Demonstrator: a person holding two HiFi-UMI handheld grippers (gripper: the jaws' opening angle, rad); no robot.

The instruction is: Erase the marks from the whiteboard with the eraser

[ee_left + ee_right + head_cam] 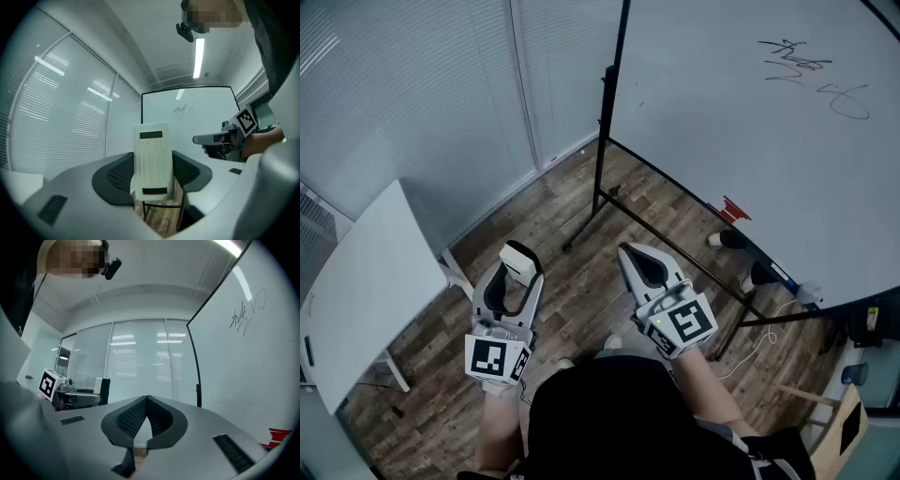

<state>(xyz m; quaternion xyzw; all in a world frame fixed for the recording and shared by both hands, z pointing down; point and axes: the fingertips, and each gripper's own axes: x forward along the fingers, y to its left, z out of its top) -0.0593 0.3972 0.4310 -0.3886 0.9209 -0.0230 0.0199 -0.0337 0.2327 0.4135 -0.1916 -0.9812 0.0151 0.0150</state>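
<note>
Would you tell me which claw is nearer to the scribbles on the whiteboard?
Right. The right claw sits below-left of the scribbles; the left claw is farther left.

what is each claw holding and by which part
Left claw grips the eraser by the long edges of its lower half; right claw is shut, holding nothing.

wood floor (534,208), blinds (412,94), white table (366,281)

White table (366,286) on wood floor (581,277), blinds (412,94) behind
</note>
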